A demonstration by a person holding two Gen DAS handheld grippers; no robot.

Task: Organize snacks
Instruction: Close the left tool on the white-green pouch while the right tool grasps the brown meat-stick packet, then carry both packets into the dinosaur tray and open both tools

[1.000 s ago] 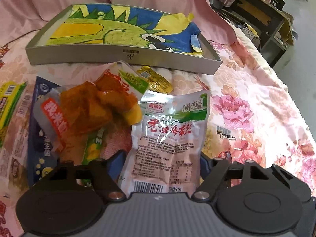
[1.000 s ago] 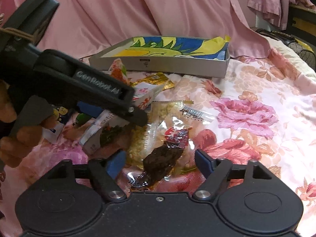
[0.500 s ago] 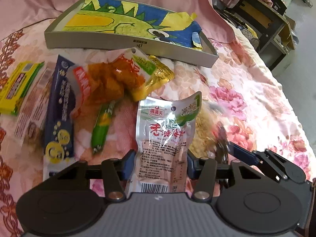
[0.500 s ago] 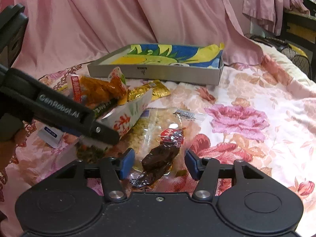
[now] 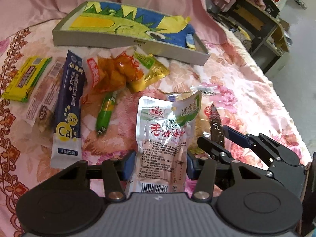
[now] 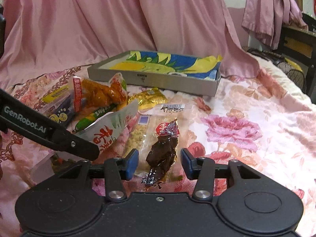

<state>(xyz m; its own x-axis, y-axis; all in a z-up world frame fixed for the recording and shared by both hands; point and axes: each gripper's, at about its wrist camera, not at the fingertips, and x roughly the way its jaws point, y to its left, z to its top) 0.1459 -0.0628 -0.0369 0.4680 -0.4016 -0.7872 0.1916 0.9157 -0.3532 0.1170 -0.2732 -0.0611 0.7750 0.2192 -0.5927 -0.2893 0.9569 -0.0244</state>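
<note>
A grey tray [image 5: 126, 41] lined with a green and blue cartoon picture lies at the back of the flowered bed cover; in the right wrist view the tray [image 6: 158, 81] is also at the back. My left gripper [image 5: 159, 165] is shut on a silver packet [image 5: 165, 134] with red characters and holds it lifted and tilted. The right wrist view shows this packet [image 6: 110, 130] curling above the pile. My right gripper [image 6: 159, 164] is shut on the clear wrapper of a dark brown snack packet [image 6: 164, 150], which still lies on the cover.
Loose snacks lie left of the held packets: an orange packet [image 5: 112, 73], a gold one [image 5: 152, 73], a green sausage [image 5: 104, 114], a navy stick pack [image 5: 67, 106], a yellow-green bar [image 5: 23, 79]. A beige crumb pack [image 6: 138, 136] lies under the dark one. A dark shelf unit [image 5: 262, 25] stands right.
Both pairs of jaws have narrowed onto their packets. My left gripper has pulled back and up, lifting the silver packet off the pile. The right gripper has stayed in place.
</note>
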